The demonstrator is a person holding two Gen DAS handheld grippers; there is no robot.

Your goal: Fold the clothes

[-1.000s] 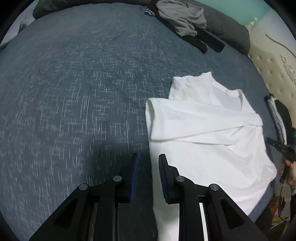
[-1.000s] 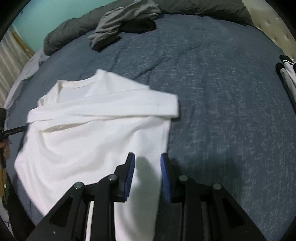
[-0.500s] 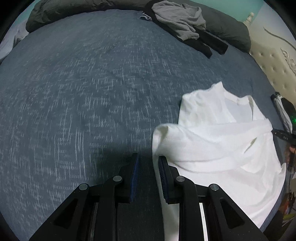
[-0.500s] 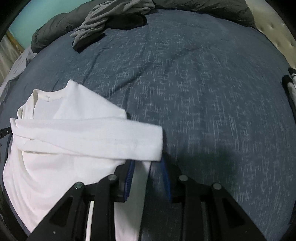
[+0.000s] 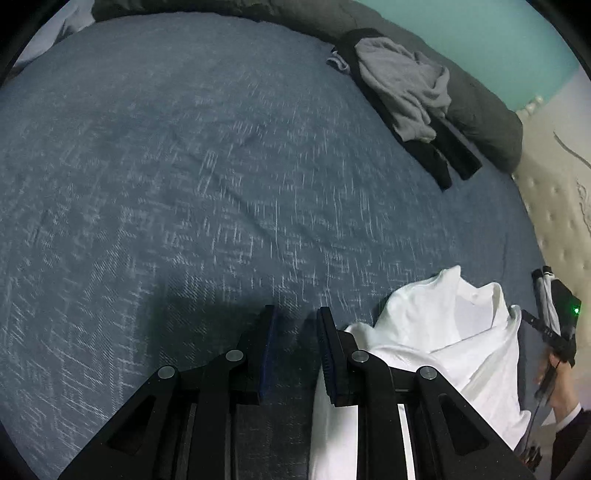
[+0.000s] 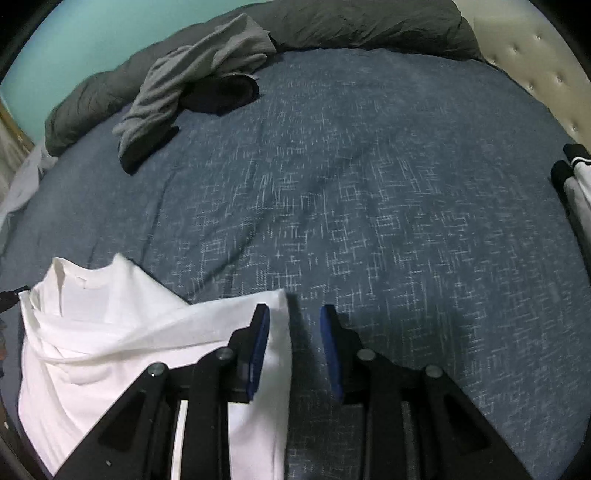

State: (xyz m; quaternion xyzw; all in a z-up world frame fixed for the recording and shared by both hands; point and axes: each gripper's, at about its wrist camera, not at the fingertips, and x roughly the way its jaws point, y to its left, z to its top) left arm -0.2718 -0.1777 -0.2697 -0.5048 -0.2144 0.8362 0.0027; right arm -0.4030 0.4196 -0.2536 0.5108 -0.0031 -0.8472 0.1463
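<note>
Bed (image 5: 221, 166) fills both of my views, with a blue-grey cover on it that has little white marks. My left gripper (image 5: 295, 347) sits low over the cover with its fingers apart and nothing between them. The white shirt (image 5: 454, 332) lies just to the right of it — the cloth is bunched up, with the neck hole pointing up and away from me, and part of it goes under the right finger. I can see a hand (image 5: 557, 384) at the far right edge, by the shirt, holding a dark tool.

My right gripper (image 6: 293, 347) has its fingers apart too. In this view the white shirt (image 6: 110, 332) lies to the left, and its edge reaches into the gap just past the left finger — I see no pinch on it.

Far back on the bed lies a grey top (image 6: 192, 81) on some black clothes (image 6: 221, 94), next to a dark grey blanket (image 6: 351, 22)
</note>
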